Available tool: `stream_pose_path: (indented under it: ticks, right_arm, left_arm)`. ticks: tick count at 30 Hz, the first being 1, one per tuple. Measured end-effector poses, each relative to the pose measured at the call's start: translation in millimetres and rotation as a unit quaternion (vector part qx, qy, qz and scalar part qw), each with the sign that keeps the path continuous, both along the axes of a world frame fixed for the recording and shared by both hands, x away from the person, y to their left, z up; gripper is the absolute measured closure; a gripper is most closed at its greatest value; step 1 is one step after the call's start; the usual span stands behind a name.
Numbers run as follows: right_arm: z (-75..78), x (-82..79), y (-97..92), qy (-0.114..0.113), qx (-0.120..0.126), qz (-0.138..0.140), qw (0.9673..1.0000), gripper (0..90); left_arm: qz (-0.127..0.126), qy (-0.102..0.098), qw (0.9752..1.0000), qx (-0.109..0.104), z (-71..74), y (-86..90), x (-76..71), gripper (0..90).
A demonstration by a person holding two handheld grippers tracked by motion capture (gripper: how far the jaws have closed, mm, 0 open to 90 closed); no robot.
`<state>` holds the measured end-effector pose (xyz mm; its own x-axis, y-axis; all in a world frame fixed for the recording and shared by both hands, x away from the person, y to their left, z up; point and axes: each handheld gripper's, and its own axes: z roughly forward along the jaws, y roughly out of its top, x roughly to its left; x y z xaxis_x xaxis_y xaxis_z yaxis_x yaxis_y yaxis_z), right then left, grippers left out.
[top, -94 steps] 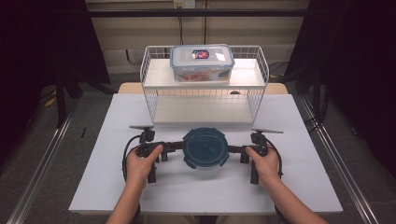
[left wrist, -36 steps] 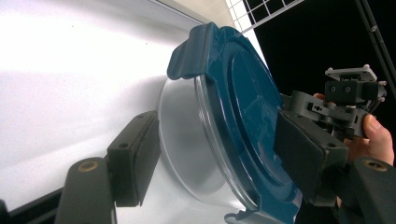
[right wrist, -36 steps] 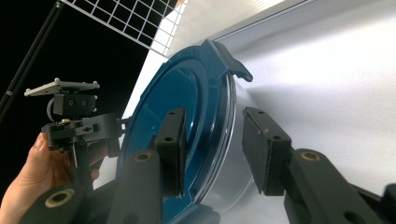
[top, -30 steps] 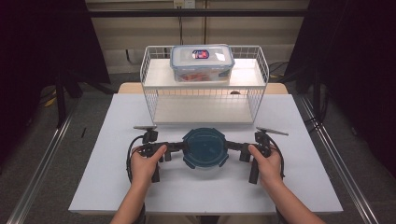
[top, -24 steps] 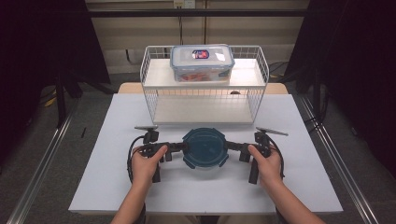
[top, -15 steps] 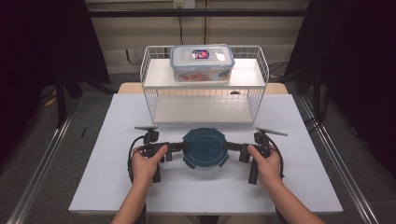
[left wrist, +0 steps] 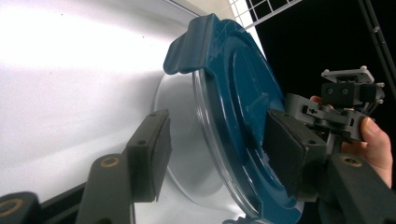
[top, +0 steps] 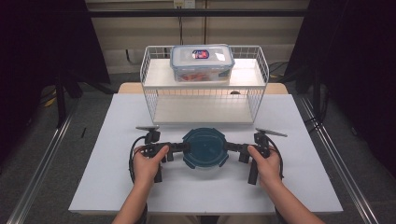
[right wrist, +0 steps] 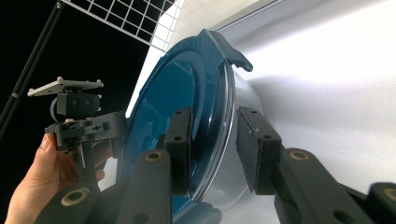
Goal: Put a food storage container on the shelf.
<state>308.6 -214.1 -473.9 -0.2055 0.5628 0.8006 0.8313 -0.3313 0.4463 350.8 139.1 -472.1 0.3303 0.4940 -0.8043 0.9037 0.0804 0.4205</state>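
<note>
A round clear container with a dark teal lid [top: 204, 148] sits on the white table [top: 107, 140] near its front. My left gripper [top: 184, 148] reaches it from the left and my right gripper [top: 229, 148] from the right. In the left gripper view the left gripper [left wrist: 217, 154] straddles the lid [left wrist: 243, 93]; one pad lies by the lid top, the other stands clear of the clear wall. The right gripper [right wrist: 217, 149] straddles the rim of the lid [right wrist: 173, 88] with a thin gap at the wall. Both pairs of jaws have just been closing, with the container's rim between them.
A white wire rack [top: 204, 95] stands behind the container, with an open lower shelf. On its upper shelf rests a clear rectangular lidded box [top: 201, 63]. Bare table lies to both sides of the hands. Metal rails run along the floor beside the table.
</note>
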Motion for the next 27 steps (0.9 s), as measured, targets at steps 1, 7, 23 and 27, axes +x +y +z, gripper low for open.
stream_pose_path:
  ticks: [1, 7, 23, 27]
  right_arm:
    - [-0.2, -0.1, 0.0, 0.001, 0.003, 0.000, 1.0000, 68.9]
    - [-1.6, -0.5, -0.1, 0.002, 0.010, -0.002, 0.9999, 69.3]
    - [-6.1, -3.0, -0.4, 0.011, 0.032, -0.016, 0.9993, 68.6]
    - [-7.9, -3.5, -0.4, 0.011, 0.038, -0.020, 0.9990, 68.2]
  left_arm:
    - [-0.001, 0.002, 1.0000, 0.001, -0.6, -0.5, 0.1, 43.3]
    - [-0.001, 0.007, 1.0000, -0.006, -0.7, -1.5, 0.1, 46.2]
    - [0.011, 0.023, 0.9995, -0.018, -1.4, 0.5, -1.0, 51.2]
    - [0.015, 0.032, 0.9991, -0.025, -2.6, 1.5, -0.6, 51.8]
